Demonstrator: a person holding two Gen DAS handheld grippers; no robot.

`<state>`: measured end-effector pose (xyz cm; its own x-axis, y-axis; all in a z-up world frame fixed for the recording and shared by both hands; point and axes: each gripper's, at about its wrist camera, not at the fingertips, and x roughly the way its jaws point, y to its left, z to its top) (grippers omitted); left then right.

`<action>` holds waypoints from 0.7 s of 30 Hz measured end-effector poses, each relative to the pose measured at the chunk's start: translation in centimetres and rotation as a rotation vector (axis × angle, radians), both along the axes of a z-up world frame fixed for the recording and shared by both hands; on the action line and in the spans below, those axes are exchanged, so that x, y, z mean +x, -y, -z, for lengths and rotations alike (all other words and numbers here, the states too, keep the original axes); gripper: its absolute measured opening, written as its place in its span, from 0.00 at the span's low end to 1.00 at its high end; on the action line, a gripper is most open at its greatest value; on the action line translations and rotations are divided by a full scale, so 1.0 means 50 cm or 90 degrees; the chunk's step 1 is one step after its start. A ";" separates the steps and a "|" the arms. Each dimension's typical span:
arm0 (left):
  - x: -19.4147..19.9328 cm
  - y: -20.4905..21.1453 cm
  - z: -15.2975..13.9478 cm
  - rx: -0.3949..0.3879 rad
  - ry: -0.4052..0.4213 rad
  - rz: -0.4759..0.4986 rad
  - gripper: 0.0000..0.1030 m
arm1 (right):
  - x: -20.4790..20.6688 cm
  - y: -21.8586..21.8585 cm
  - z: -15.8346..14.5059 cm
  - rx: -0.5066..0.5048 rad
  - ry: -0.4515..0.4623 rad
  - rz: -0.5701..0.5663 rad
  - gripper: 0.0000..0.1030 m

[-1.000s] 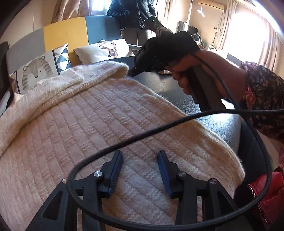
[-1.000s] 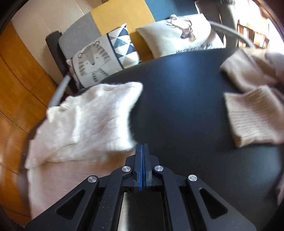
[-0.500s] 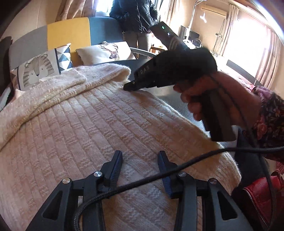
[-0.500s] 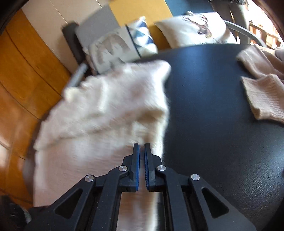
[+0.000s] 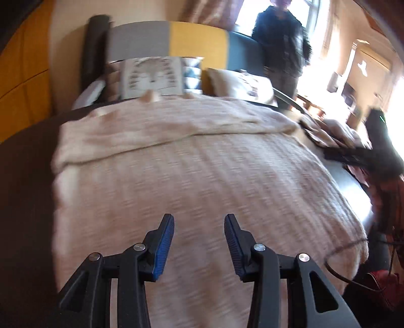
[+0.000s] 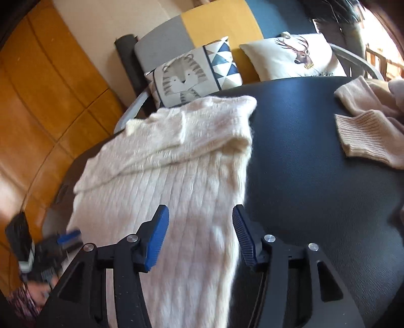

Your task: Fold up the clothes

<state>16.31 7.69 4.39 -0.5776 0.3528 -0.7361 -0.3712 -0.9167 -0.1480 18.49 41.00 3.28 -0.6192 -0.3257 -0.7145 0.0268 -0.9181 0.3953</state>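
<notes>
Both grippers stand with jaws apart and hold nothing. Left gripper (image 5: 199, 222) hovers over the near part of the sweater (image 5: 202, 181), its blue-padded fingers (image 5: 165, 242) spread with knit visible between them; contact with the fabric cannot be determined because the left view is motion-blurred. Right gripper (image 6: 200, 217) is likewise spread, positioned over the sweater's (image 6: 176, 176) right edge, so that one finger lies above the knit and the other above the table (image 6: 303, 181). The sweater is cream, cable-knit, and lies flat on the dark round table, with one sleeve (image 6: 192, 131) folded across the far part of the body. In the right view the left gripper appears blurred at the lower left, beside the sweater's left edge. A second, beige garment (image 6: 366, 131) lies well apart at the table's far right, its ribbed cuff facing the sweater. Behind the table stands a sofa (image 6: 214, 22) with grey, yellow and blue panels, carrying a tiger cushion (image 6: 186, 75) and a deer cushion (image 6: 295, 58). A person (image 5: 282, 37) in dark clothing stands behind the sofa by a bright window.
</notes>
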 end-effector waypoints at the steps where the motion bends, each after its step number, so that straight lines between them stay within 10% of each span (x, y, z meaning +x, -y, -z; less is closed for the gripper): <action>1: 0.007 0.031 -0.001 -0.004 -0.003 -0.016 0.41 | 0.019 -0.005 0.001 -0.004 0.008 -0.007 0.54; 12: 0.085 0.265 0.041 0.066 0.068 -0.121 0.41 | 0.176 -0.052 0.042 -0.102 0.096 -0.030 0.54; 21: 0.137 0.273 0.050 0.131 0.100 -0.052 0.41 | 0.231 -0.036 0.058 -0.159 0.106 -0.073 0.54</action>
<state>23.16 -5.95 1.91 -0.4946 0.4610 -0.7368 -0.2558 -0.8874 -0.3835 30.05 42.80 0.37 -0.4490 -0.5652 -0.6920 0.0409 -0.7867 0.6160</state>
